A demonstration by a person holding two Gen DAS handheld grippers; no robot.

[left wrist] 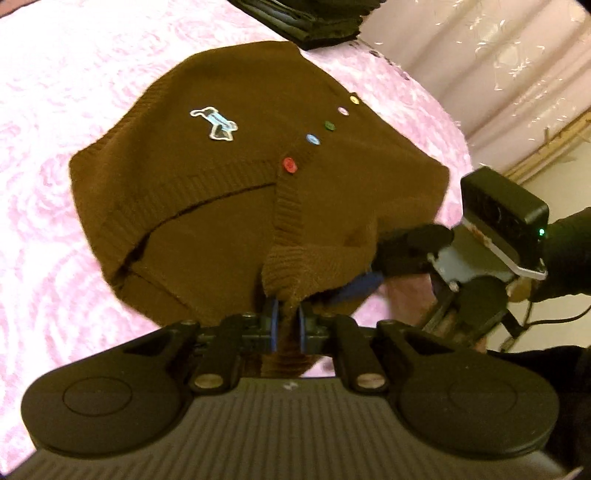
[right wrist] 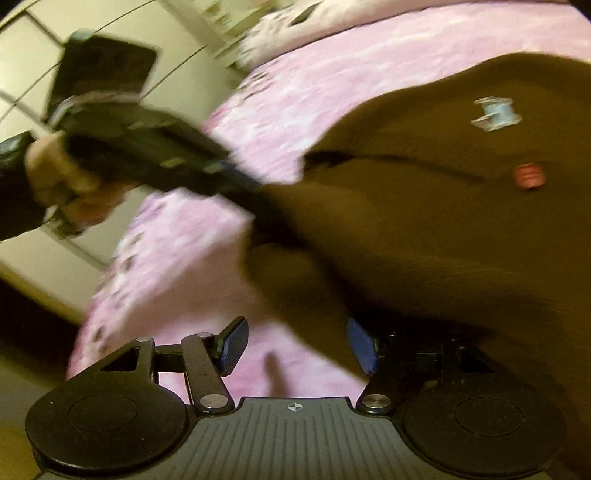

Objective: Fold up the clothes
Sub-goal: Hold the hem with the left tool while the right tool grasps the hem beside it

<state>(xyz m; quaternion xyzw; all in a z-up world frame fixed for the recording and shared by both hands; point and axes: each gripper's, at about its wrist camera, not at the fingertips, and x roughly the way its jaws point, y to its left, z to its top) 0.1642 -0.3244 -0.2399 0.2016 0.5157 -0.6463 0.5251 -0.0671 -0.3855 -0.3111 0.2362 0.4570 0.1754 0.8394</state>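
Observation:
A brown knit cardigan (left wrist: pixel 221 192) with coloured buttons and a light-blue dog patch (left wrist: pixel 216 123) lies on a pink bedspread (left wrist: pixel 55 92). My left gripper (left wrist: pixel 287 325) is shut on the cardigan's ribbed near edge and lifts it slightly. My right gripper (right wrist: pixel 297 345) is open, its blue pads (right wrist: pixel 234 345) apart at the cardigan's (right wrist: pixel 443 221) near edge; no cloth is between them. In the left wrist view the right gripper (left wrist: pixel 369 284) sits just right of the held edge. In the right wrist view the left gripper (right wrist: pixel 255 188) grips the cloth, blurred.
A dark folded stack (left wrist: pixel 306 18) lies at the bed's far edge. A pale curtain (left wrist: pixel 498 55) hangs beyond the bed on the right. The bed's edge and the floor (right wrist: pixel 22 258) show on the left of the right wrist view.

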